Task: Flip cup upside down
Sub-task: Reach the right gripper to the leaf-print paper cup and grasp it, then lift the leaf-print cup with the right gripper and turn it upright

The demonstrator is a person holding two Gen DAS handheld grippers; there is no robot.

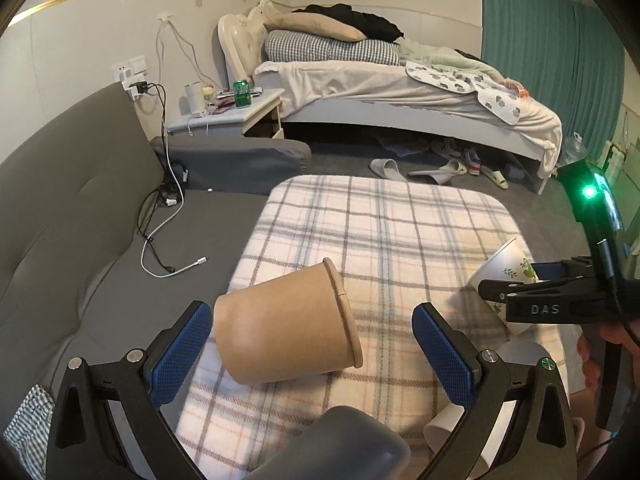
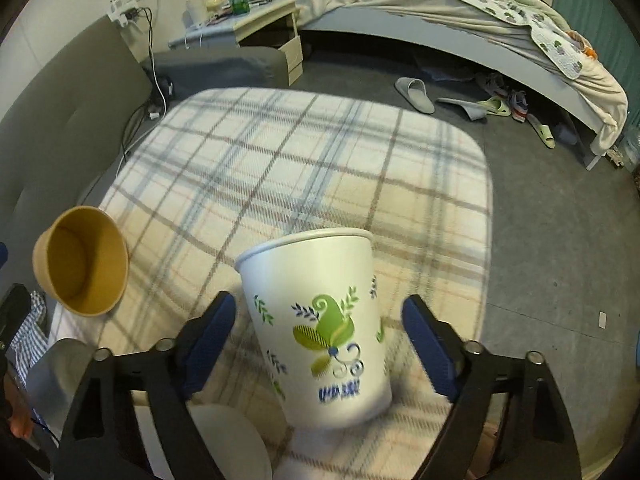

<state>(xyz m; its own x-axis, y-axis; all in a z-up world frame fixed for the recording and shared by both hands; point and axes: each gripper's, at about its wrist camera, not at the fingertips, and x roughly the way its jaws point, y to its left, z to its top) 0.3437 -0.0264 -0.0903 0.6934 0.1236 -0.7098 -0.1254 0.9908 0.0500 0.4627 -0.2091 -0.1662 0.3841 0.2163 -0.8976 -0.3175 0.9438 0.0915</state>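
Observation:
A brown paper cup [image 1: 286, 326] lies on its side on the plaid cloth [image 1: 380, 220], rim toward the right. My left gripper [image 1: 312, 344] is open, its blue pads on either side of the cup and apart from it. The brown cup also shows in the right wrist view [image 2: 82, 266], mouth facing the camera. A white cup with a green leaf print [image 2: 320, 332] stands between the open fingers of my right gripper [image 2: 318, 344], tilted slightly, pads not touching it. The white cup [image 1: 502, 268] and right gripper [image 1: 532, 280] also show at the right of the left wrist view.
A grey sofa [image 1: 80, 208] with cables [image 1: 160, 240] lies left of the cloth. A nightstand [image 1: 236, 112] with a green can [image 1: 242, 94] and a bed [image 1: 400, 80] stand behind. Slippers [image 2: 416, 94] lie on the grey floor. White and grey rounded objects [image 2: 232, 440] sit near the grippers.

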